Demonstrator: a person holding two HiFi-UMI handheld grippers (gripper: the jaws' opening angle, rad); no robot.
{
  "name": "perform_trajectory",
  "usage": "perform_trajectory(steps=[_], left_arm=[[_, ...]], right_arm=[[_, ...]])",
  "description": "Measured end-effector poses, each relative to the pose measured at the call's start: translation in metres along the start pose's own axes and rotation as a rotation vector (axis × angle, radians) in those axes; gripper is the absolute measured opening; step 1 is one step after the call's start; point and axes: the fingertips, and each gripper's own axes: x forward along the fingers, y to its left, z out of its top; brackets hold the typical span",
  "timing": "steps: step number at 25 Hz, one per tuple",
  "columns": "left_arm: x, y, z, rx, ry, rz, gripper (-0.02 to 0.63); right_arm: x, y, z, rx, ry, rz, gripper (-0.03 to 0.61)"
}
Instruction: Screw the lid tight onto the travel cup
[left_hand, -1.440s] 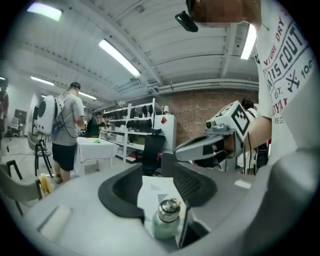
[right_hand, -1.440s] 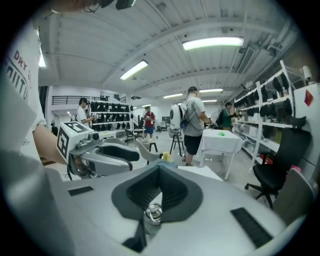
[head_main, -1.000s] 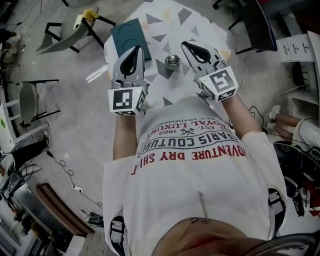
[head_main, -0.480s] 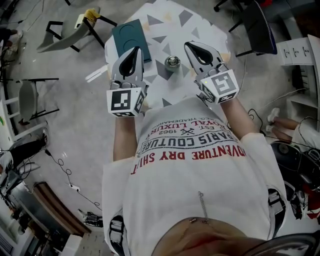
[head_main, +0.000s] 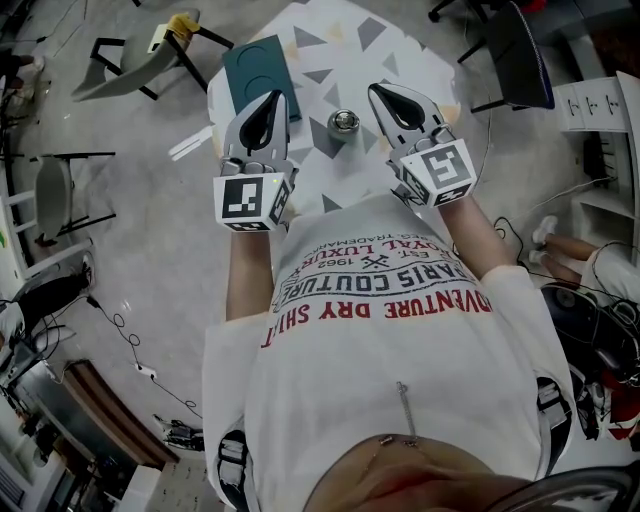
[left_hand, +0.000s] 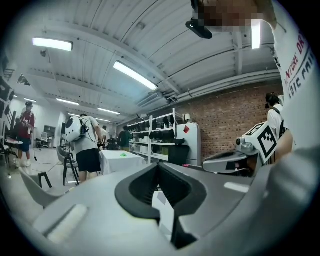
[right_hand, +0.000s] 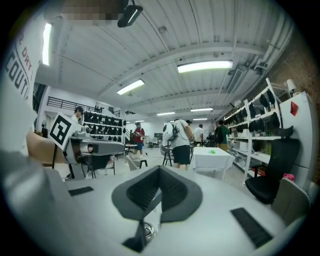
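Note:
The metal travel cup (head_main: 345, 123) stands upright on the patterned table (head_main: 340, 40), between my two grippers and a little beyond them. My left gripper (head_main: 269, 99) hovers to the cup's left, shut, with nothing between its jaws. To the cup's right my right gripper (head_main: 380, 93) is shut and empty as well. In the right gripper view the cup's shiny top (right_hand: 146, 231) shows low down through the gap under the shut jaws (right_hand: 160, 170), and the left gripper (right_hand: 92, 148) appears at the left. The left gripper view has its shut jaws (left_hand: 159, 167) and the right gripper (left_hand: 235, 161); the cup is hidden there.
A dark teal flat box (head_main: 258, 75) lies on the table's far left part. A chair (head_main: 135, 65) stands left of the table, an office chair (head_main: 520, 50) at the far right. People, shelves (left_hand: 155, 135) and a cloth-covered table (right_hand: 212, 156) fill the room beyond.

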Motion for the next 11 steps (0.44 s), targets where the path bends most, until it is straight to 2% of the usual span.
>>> perform_trajectory(steps=[11], left_arm=[[-0.0019,0.0025,-0.0038,-0.013,0.014,0.021,0.012]], right_arm=[[-0.0021,-0.0013,-0.0042,0.014,0.003,-0.003,0.009]])
